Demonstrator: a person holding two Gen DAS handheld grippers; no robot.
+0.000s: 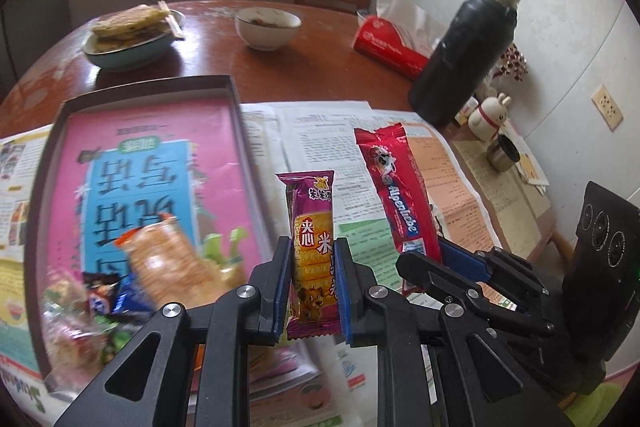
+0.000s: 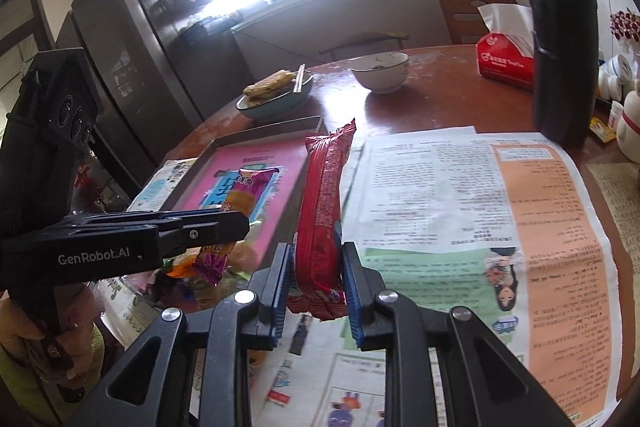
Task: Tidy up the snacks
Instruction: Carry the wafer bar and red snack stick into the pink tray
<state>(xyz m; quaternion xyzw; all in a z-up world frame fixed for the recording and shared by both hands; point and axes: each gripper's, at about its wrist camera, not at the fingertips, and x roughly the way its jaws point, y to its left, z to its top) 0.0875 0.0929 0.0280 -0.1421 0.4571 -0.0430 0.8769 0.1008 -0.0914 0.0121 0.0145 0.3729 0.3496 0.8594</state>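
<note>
the left tool [image 1: 312, 283] is closed narrow on a purple snack pack [image 1: 311, 251]; the pack stands almost upright between the two blue pads, with its top end above the fingers and its bottom seam below them; it is lifted above the newspapers [image 1: 344, 131] that cover the wooden counter [image 1: 320, 67]. the right tool [image 2: 316, 291] grips a long red snack pack [image 2: 325, 207] in the same way, near its lower end; the red pack leans a little and reaches up over the papers; in the left view the same red pack [image 1: 396, 191] shows the word alpenliebe and is seen just right of the purple one, the two apart.

left of both tools lies a shallow brown tray [image 1: 236, 95] with a pink printed sheet on its bottom; in the near corner of the tray there is a heap of small snacks [image 1: 120, 283], blurred, with an orange pack on top; i cannot tell each kind.

further on the counter stand a plate with flat breads [image 1: 128, 35] and chopsticks on it, a white bowl [image 1: 267, 27], a red tissue pack [image 1: 384, 43] and a tall black flask [image 1: 464, 55]; beside the flask, near the wall, a small white figure [image 1: 488, 119] is seen.
</note>
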